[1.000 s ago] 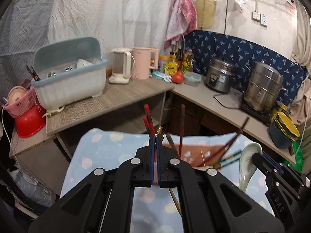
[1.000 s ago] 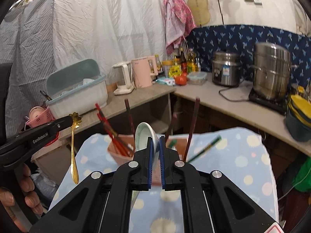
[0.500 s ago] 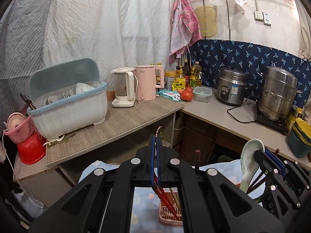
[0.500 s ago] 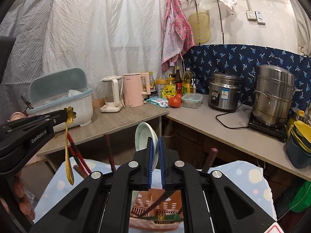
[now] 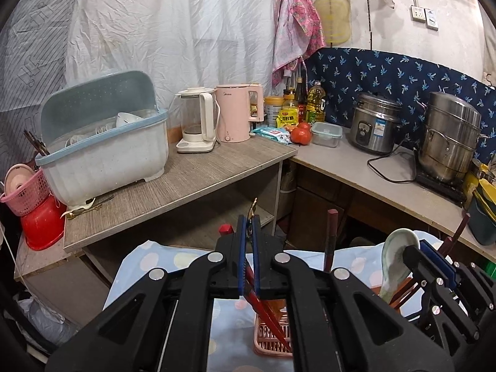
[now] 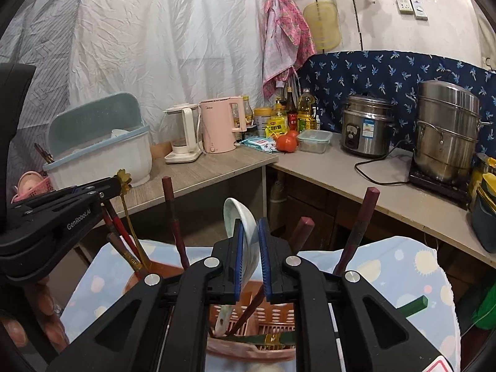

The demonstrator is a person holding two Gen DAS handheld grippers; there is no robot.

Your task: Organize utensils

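Note:
A pink plastic basket (image 6: pixel 248 319) stands on the blue dotted tablecloth (image 6: pixel 403 266), with dark red chopsticks (image 6: pixel 172 217) upright in it. My right gripper (image 6: pixel 249 235) is directly above the basket. Its jaws are opening around a pale ceramic spoon (image 6: pixel 241 226), which leans on the left pad with its handle down in the basket. My left gripper (image 5: pixel 248 226) hovers over the basket's (image 5: pixel 272 338) left side. Its jaws are starting to part, with the thin handle of a gold spoon (image 6: pixel 124 183) still pinched at the tip. That spoon slants down among red chopsticks (image 5: pixel 263 303).
A wooden counter (image 5: pixel 186 179) behind carries a dish-rack box (image 5: pixel 102 155), two kettles (image 5: pixel 217 117), bottles and a tomato. A rice cooker (image 5: pixel 375 127) and a steel steamer (image 5: pixel 449 136) stand to the right. A green chopstick (image 6: pixel 412 305) pokes out at the right. A person's hand (image 6: pixel 18 325) holds the left gripper.
Both grippers have moved forward and down until they hang over the basket, and both spoons now reach into it. The right pads have spread apart. The left pads show a thin gap.

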